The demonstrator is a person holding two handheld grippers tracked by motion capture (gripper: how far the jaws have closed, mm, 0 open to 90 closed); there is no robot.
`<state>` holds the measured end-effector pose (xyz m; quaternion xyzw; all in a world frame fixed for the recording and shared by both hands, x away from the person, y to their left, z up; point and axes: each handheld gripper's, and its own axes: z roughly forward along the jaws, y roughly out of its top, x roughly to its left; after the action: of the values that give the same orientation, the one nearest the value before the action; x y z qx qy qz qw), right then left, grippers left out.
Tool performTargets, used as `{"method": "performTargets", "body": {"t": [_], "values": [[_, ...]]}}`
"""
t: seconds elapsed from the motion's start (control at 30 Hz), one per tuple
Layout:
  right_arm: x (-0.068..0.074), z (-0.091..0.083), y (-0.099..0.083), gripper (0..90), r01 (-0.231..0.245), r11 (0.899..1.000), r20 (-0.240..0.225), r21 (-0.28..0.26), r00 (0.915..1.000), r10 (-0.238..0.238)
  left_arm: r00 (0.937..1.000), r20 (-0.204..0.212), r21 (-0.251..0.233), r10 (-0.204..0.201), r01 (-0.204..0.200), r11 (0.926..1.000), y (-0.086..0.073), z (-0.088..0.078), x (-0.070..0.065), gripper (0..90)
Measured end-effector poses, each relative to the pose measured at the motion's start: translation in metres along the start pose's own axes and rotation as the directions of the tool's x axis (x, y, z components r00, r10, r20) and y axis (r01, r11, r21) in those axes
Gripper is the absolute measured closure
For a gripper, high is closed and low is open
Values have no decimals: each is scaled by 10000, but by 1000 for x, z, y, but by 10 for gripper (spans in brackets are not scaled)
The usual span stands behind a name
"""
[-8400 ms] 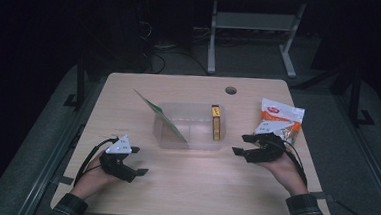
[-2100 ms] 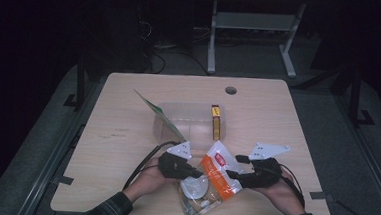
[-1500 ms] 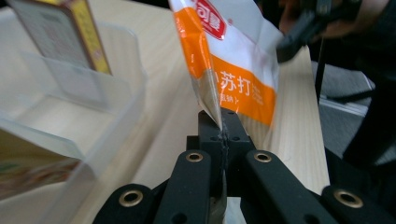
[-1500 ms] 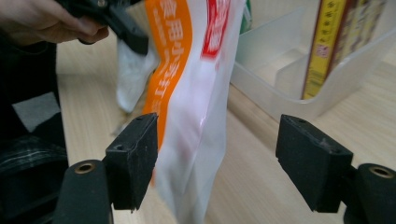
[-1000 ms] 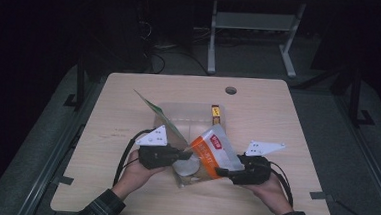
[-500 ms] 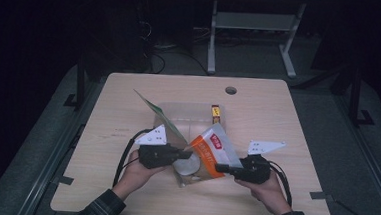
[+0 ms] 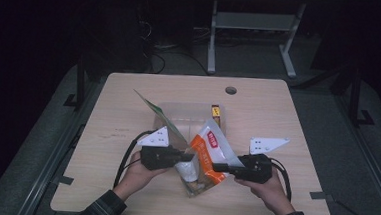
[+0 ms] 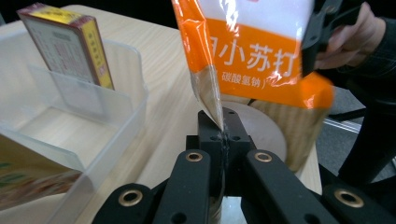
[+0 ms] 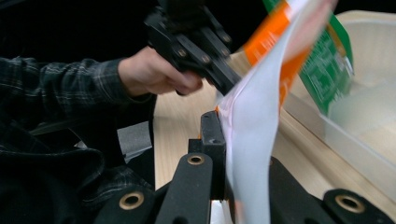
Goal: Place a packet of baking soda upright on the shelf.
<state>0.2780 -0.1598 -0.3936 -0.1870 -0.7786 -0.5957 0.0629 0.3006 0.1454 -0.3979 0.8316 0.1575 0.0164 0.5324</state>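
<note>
An orange and white pouch [image 7: 208, 148] with printed characters hangs over the front middle of the table, held between both grippers. My left gripper [image 7: 191, 158] is shut on the pouch's left edge, a thin seam pinched between its jaws [image 8: 223, 136]. My right gripper [image 7: 216, 166] is shut on the opposite edge, where the white film [image 9: 252, 140] runs down between its jaws. In the left gripper view the pouch [image 8: 261, 60] fills the top and the right gripper [image 8: 317, 37] is behind it. The left gripper [image 9: 201, 46] is farther off in the right gripper view.
A clear plastic box [image 7: 178, 112] stands mid-table just behind the pouch. A yellow carton [image 7: 215, 114] stands upright at its right end, and a green packet [image 7: 155, 113] leans on its left wall. A round hole [image 7: 231, 90] is near the far edge.
The pouch, earlier lying at the table's right, now hangs at the front middle between both grippers. Over the last second the right gripper closed on its edge and rose slightly.
</note>
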Motion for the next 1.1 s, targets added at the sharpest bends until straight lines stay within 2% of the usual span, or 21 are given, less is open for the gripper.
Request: {"method": "performTargets", "body": {"t": [0.13,0.3,0.33,0.43,0.5,0.7,0.87,1.1], "values": [[5,7,8,900,440,9990,-72,84,9990,-439,9999,133,185,27,-29,9998,-2,4,-1,891],[8,4,13,900,660,9978,-57,74,9978,-659,10000,15,190,-35,34,9998,-1,4,-1,845],[8,4,14,900,704,9975,-47,65,9975,-703,10000,-63,211,70,-69,9998,0,3,-1,828],[10,2,16,900,764,9971,-169,-57,9969,-765,9994,-323,251,123,-115,9996,0,2,-3,719],[12,1,19,900,903,9959,-140,-24,9958,-903,9972,-619,315,411,-392,9987,-1,1,-5,625],[14,-4,23,900,1126,9936,12,16,9936,-1126,9921,-1128,513,556,-500,9974,-4,-6,-9,416],[14,-7,27,900,1225,9925,245,-54,9922,-1223,9933,-1082,833,407,-318,9960,-12,-15,-12,342],[9,-9,36,900,1315,9913,559,94,9897,-1318,9910,-1301,1609,298,-85,9869,-34,-31,-11,251]]}}
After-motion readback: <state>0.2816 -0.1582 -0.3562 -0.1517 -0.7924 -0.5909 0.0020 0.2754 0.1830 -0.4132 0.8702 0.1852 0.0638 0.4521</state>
